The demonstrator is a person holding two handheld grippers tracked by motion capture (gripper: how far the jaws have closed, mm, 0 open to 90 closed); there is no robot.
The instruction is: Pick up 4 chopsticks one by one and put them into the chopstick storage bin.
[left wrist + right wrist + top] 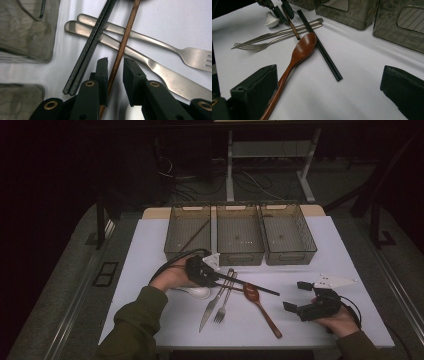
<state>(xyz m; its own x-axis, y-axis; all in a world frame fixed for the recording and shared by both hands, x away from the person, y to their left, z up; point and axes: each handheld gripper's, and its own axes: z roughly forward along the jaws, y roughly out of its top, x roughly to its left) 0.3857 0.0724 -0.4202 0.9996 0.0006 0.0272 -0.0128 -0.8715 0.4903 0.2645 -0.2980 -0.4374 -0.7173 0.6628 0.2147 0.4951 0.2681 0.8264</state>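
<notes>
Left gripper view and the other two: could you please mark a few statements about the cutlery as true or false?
1. A brown chopstick lies between the jaws of the left gripper. True.
2. The right gripper is shut on the wooden spoon. False: its jaws stand wide open and the wooden spoon lies free.
3. The black chopsticks cross over the handles of the knife and fork. True.
4. The fork lies in a basket. False: it lies on the table beside the knife.

Glossy wooden spoon (pixel 298 53), brushed metal knife (pixel 140 58), perhaps matt-plastic chopsticks (pixel 91 45)
</notes>
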